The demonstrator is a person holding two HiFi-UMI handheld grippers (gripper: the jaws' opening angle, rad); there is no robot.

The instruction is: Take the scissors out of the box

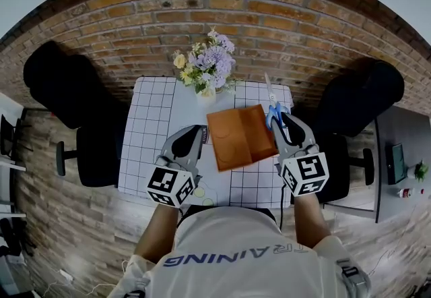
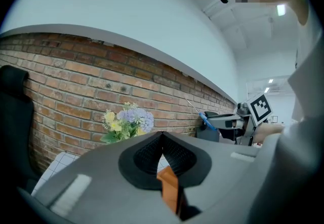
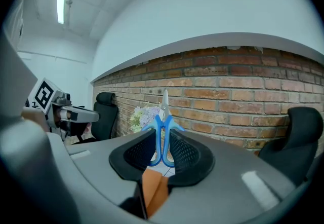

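The head view looks steeply down from above the person onto the table (image 1: 151,128), with the left gripper (image 1: 200,129) and right gripper (image 1: 281,118) at its near side. Each gripper view sits close behind its own jaws, almost level, facing the far wall (image 3: 243,73). All three share that wall and the flowers (image 1: 207,64). Each gripper view catches the other gripper at its edge.
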